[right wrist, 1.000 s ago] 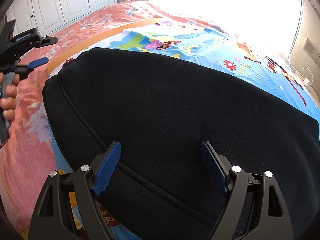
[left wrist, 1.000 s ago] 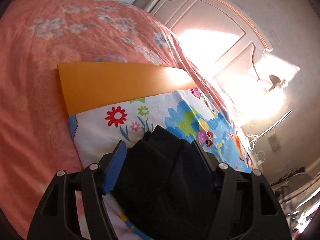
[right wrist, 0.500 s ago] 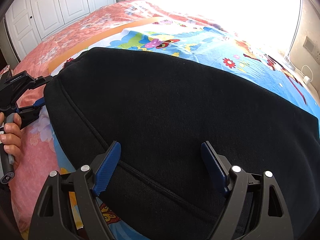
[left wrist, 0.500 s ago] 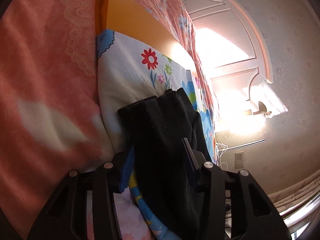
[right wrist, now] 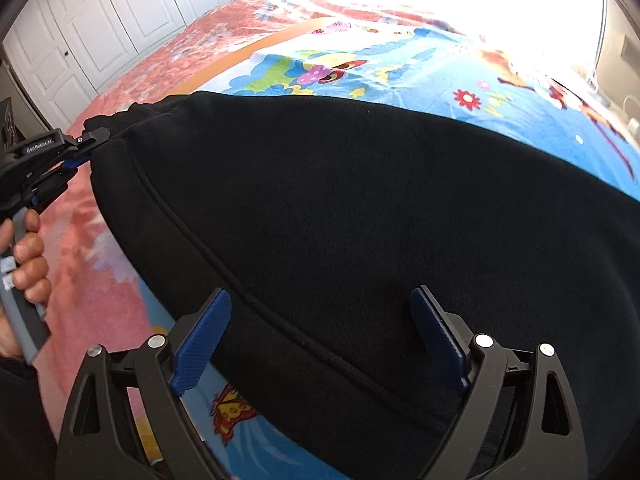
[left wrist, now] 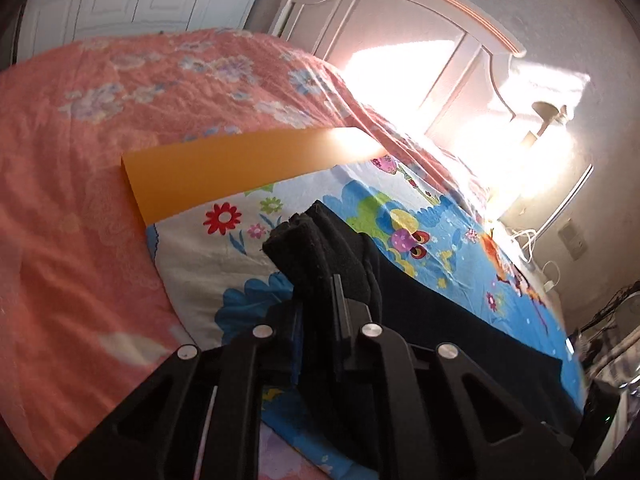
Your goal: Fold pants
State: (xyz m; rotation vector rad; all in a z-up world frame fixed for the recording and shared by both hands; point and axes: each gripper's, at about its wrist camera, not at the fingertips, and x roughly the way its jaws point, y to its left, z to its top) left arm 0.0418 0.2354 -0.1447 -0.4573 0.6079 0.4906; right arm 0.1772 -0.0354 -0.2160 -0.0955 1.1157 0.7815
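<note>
The black pants (right wrist: 340, 208) are lying broad across the bed (right wrist: 76, 248); the left tool (left wrist: 320, 300) is closing, pinching their bunched corner, while the right tool (right wrist: 320, 336) is opening, spread above them.

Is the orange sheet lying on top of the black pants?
No, the orange sheet lies apart from the black pants, with white flowered cloth between them.
</note>
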